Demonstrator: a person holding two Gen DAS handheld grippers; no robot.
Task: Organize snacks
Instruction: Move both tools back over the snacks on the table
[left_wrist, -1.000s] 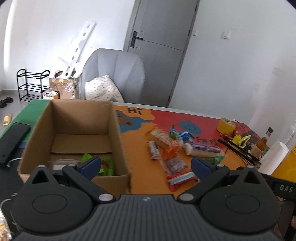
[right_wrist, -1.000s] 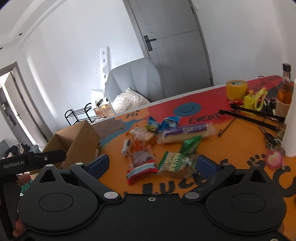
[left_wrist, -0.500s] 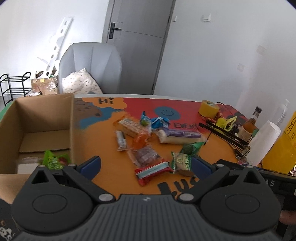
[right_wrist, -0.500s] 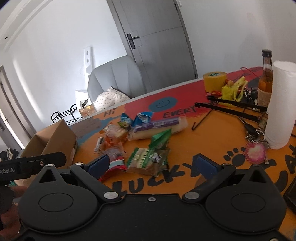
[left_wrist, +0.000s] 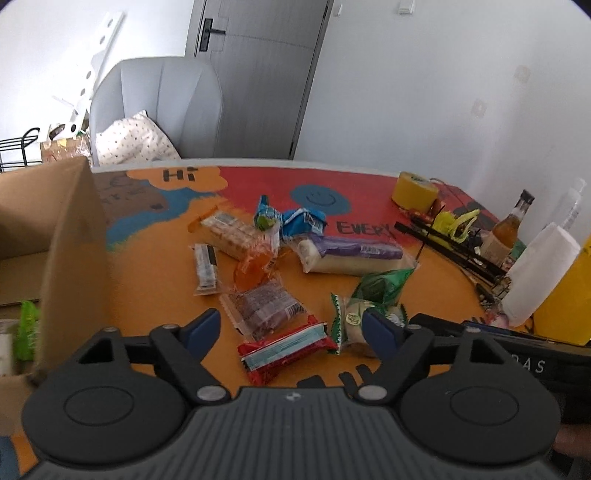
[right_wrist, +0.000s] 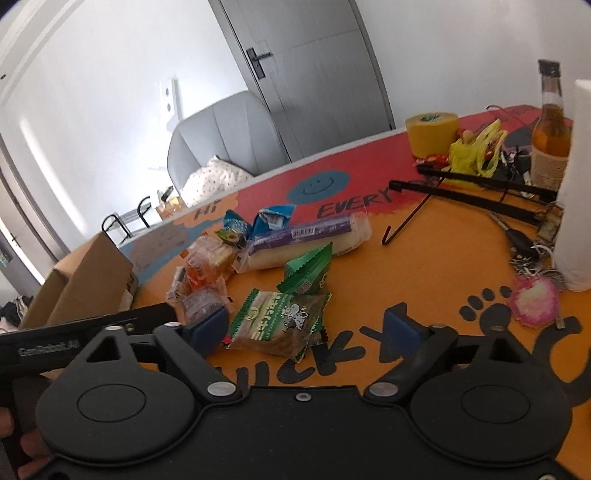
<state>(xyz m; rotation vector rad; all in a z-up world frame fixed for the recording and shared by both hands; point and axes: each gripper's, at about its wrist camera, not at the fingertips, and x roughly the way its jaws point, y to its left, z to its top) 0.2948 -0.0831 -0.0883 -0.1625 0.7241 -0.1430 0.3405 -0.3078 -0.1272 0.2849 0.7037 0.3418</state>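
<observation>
Meanwhile, both claws hover over a painted orange-and-red desk strewn with snacks. The left claw is spread wide and empty, its blue pads framing a red-and-blue wrapped bar that lies just in front of it, with a clear packet of dark biscuits just beyond. The right claw is likewise spread apart and holds nothing; a green-and-white sandwich packet lies between its fingers on the desk. Behind that packet a green zigzag-edged sachet leans against it, and farther back a long purple-labelled roll lies across the pile beside blue packets and an orange jelly cup. An open cardboard box stands at the left edge of the desk, something green visible inside. To the right, clutter crowds the desk: a yellow tape roll, a brown glass bottle, a white paper roll, black rods and a pink puff. A grey armchair sits behind the desk near the door.
</observation>
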